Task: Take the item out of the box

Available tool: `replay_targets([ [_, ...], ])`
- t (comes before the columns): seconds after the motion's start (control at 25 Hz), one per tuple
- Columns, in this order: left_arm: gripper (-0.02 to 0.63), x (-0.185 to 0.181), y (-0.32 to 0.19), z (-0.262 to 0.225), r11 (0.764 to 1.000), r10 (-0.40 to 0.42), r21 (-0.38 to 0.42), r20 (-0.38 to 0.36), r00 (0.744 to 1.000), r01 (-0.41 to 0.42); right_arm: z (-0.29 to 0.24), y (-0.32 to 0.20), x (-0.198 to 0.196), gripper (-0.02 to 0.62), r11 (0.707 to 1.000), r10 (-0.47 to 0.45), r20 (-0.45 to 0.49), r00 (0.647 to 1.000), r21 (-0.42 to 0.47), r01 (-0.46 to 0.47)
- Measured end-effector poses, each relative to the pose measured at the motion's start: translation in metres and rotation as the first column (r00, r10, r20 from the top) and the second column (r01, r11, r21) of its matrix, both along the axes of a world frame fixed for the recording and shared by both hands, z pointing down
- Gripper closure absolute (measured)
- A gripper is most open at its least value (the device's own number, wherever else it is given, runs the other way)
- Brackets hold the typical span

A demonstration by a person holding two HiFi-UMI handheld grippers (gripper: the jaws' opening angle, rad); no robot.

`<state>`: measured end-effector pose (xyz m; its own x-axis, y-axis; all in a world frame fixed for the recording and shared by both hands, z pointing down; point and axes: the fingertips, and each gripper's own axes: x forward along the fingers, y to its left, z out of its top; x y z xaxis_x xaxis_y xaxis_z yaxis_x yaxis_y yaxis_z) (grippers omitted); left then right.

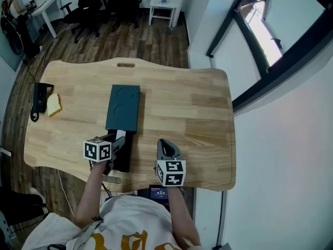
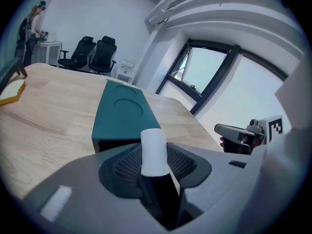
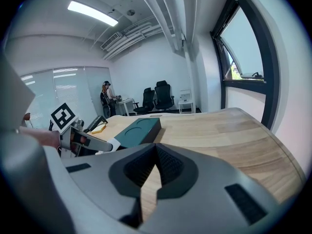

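Note:
A dark teal box [image 1: 124,108] lies lengthwise in the middle of the wooden table [image 1: 197,113], its near end open. A black item [image 1: 123,159] with a white tip [image 2: 154,150] sticks out of that end toward the table's front edge. My left gripper [image 1: 118,142] is shut on this black item, which stands between its jaws in the left gripper view, in front of the box [image 2: 122,113]. My right gripper [image 1: 165,147] hovers to the right of the item near the front edge. Its jaws [image 3: 155,152] are shut and hold nothing.
A black device [image 1: 39,98] and a yellow sponge-like block [image 1: 54,104] lie at the table's left end. Office chairs [image 1: 91,7] and a white side table [image 1: 164,4] stand beyond the far edge. A wall and window run along the right.

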<state>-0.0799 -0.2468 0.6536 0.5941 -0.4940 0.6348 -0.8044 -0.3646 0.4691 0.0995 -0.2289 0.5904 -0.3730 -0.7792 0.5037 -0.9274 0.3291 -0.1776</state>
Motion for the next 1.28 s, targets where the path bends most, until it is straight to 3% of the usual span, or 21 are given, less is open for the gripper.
replay_targets([
  [0.2, 0.440, -0.002, 0.000, -0.039, 0.990, -0.035, 0.135, -0.085, 0.996, 0.046, -0.016, 0.009, 0.007, 0.589, 0.999, 0.022, -0.005, 1.000, 0.035, -0.021],
  [0.4, 0.442, -0.007, 0.006, -0.067, 0.968, -0.036, 0.246, -0.078, 0.996, 0.054, -0.033, 0.020, 0.009, 0.589, 0.996, 0.040, -0.016, 0.999, 0.079, -0.038],
  [0.72, 0.440, -0.020, 0.018, -0.112, 0.914, -0.058, 0.393, -0.110, 0.992, 0.097, -0.061, 0.030, -0.001, 0.589, 0.986, 0.058, -0.041, 0.997, 0.161, -0.051],
  [1.0, 0.440, -0.028, 0.027, -0.142, 0.859, -0.068, 0.495, -0.138, 0.988, 0.128, -0.081, 0.038, -0.013, 0.589, 0.977, 0.029, 0.015, 0.999, 0.212, -0.032],
  [1.28, 0.440, -0.021, 0.034, -0.160, 0.824, -0.035, 0.562, -0.075, 0.997, 0.071, -0.099, 0.044, -0.017, 0.589, 0.970, 0.023, 0.048, 0.999, 0.241, -0.034],
])
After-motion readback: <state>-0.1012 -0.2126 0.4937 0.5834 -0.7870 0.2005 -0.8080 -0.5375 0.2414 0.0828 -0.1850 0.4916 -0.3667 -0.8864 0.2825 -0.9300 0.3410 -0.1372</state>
